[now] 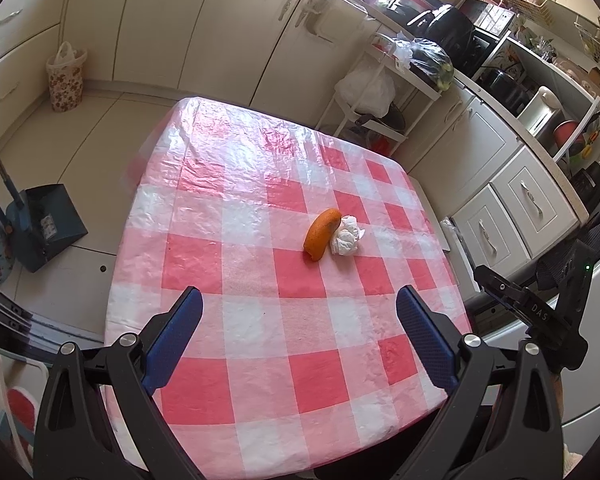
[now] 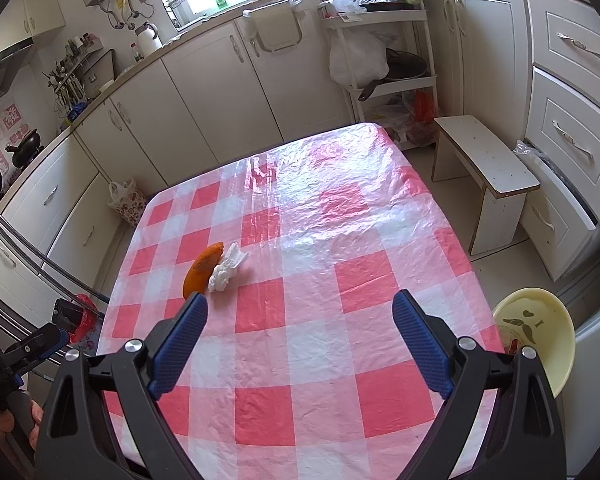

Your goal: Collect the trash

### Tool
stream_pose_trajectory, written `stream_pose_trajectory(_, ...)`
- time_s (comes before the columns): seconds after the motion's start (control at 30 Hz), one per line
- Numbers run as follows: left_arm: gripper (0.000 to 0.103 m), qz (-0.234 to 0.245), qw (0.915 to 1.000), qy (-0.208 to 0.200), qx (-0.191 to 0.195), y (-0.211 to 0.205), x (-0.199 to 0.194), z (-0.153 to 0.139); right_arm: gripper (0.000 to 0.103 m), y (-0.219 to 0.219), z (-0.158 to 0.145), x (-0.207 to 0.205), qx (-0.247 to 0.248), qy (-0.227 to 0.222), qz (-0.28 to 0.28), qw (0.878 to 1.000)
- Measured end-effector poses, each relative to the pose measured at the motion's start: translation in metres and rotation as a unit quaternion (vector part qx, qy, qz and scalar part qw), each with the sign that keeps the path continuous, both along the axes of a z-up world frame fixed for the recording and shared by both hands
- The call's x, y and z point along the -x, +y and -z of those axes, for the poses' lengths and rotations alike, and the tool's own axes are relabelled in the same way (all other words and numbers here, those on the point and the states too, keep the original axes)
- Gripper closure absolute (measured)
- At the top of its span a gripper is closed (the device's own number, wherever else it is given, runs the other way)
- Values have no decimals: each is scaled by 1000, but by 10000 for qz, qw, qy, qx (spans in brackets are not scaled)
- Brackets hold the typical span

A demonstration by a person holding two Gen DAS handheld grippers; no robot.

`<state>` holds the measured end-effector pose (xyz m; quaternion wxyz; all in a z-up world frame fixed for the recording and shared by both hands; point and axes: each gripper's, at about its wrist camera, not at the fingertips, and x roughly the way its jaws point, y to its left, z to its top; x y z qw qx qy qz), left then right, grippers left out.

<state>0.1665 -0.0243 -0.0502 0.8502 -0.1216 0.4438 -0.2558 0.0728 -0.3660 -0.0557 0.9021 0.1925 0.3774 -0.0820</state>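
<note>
An orange peel (image 1: 321,234) lies on the red-and-white checked table (image 1: 228,248), touching a crumpled white tissue (image 1: 346,236) on its right. In the right wrist view the orange peel (image 2: 202,270) and the tissue (image 2: 227,267) sit left of centre on the table (image 2: 340,240). My left gripper (image 1: 298,304) hovers open over the near part of the table, short of both items. My right gripper (image 2: 300,312) is open too, its left fingertip (image 2: 194,312) just in front of the peel. Neither holds anything.
A floral trash bin with a bag liner (image 1: 65,76) stands on the floor by the cabinets, also seen as the bin (image 2: 126,200). A dustpan (image 1: 46,228) rests left of the table. A white stool (image 2: 484,168), a wire shelf rack (image 2: 384,60) and a yellow bowl (image 2: 536,332) are to the right.
</note>
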Motion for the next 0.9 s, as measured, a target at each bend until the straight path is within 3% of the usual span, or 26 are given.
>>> stream_pose_trajectory(0.37, 9, 27, 9999, 1, -112, -4, 0, 0, 13, -2, 1, -1, 17, 26, -48, 10000)
stream_pose_trajectory(0.6, 9, -9, 9998, 64, -194, 0, -11, 7, 13, 12, 7, -18, 339, 222, -423, 9983)
stream_pose_trajectory(0.9, 9, 857, 9929, -305, -766, -59, -44, 15, 13, 25, 16, -36, 496, 295, -831, 9949)
